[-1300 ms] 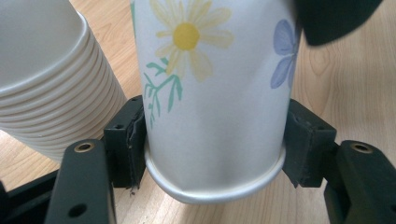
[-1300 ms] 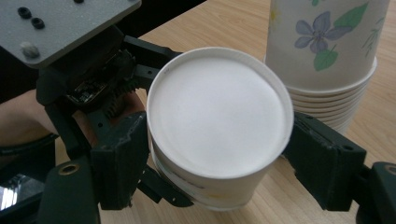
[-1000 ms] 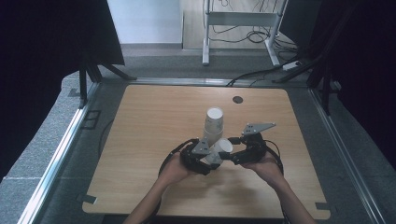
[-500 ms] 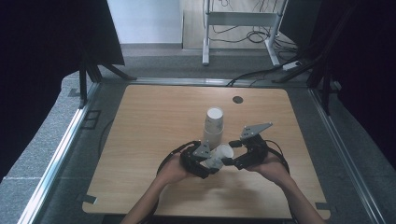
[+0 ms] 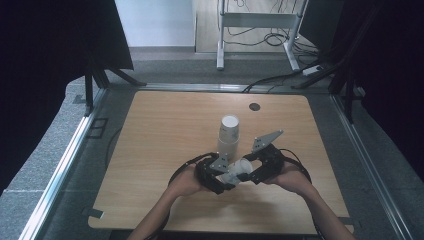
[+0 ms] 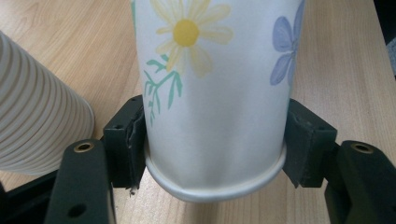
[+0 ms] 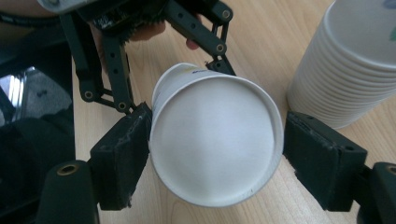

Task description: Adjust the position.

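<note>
- Left gripper [image 6: 212,154]: pinching the flowered paper cup [image 6: 215,93] near its rim, pads pressed on both sides.
- Right gripper [image 7: 217,154]: just been closing around the cup's base; left pad touching, right pad slightly apart.
- Beside both: stack of cups [image 5: 229,136], upside down on the table [image 5: 150,130].

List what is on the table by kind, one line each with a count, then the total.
Loose paper cup with a flower print, held between the grippers: 1
Stack of nested paper cups, standing upside down: 1 (cups within it cannot be counted)
Handheld grippers: 2, the left gripper and the right gripper
Total: 4
</note>
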The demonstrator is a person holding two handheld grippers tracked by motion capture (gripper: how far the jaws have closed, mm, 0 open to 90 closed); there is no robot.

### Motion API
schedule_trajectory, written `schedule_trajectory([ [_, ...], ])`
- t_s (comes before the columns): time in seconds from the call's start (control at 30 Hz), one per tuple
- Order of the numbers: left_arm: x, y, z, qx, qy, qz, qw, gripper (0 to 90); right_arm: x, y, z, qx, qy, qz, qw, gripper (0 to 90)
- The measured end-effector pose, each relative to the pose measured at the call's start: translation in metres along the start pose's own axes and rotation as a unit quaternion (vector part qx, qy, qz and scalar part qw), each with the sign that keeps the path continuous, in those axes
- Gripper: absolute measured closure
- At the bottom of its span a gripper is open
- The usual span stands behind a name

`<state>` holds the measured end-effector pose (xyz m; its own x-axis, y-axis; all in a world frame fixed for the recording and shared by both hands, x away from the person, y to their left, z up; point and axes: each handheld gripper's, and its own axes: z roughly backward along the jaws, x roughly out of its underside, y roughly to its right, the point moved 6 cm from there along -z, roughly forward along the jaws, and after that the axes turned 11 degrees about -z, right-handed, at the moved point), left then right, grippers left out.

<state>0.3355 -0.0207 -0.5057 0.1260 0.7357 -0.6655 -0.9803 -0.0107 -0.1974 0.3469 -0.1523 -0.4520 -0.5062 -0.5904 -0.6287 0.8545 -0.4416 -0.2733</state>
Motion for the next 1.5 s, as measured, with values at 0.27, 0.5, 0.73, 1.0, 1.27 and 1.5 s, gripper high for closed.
schedule_trajectory([
  [0.27, -0.002, 0.002, -0.003, 0.006, -0.012, -0.011, 0.9998, 33.1, 0.000, -0.001, -0.004, 0.001, -0.023, 0.016, 0.9996, 30.1],
  [0.5, 0.001, 0.003, -0.005, 0.010, -0.012, -0.006, 0.9999, 30.1, 0.000, -0.004, -0.004, -0.007, -0.024, 0.006, 0.9997, 35.3],
  [0.73, 0.001, 0.000, -0.004, 0.010, 0.009, 0.024, 0.9996, 20.9, 0.000, -0.004, -0.002, -0.011, -0.010, -0.009, 0.9999, 36.1],
  [1.0, 0.005, -0.003, 0.003, -0.005, 0.035, 0.047, 0.9983, 17.3, 0.001, 0.000, 0.006, -0.023, 0.027, -0.029, 0.9989, 36.3],
  [1.27, 0.006, -0.003, 0.003, -0.018, 0.065, 0.055, 0.9962, 14.2, 0.004, 0.006, 0.013, -0.046, 0.066, -0.061, 0.9949, 36.3],
  [1.5, 0.002, -0.003, 0.004, -0.021, 0.096, 0.059, 0.9935, 14.2, 0.007, 0.008, 0.014, -0.071, 0.089, -0.078, 0.9904, 36.3],
])
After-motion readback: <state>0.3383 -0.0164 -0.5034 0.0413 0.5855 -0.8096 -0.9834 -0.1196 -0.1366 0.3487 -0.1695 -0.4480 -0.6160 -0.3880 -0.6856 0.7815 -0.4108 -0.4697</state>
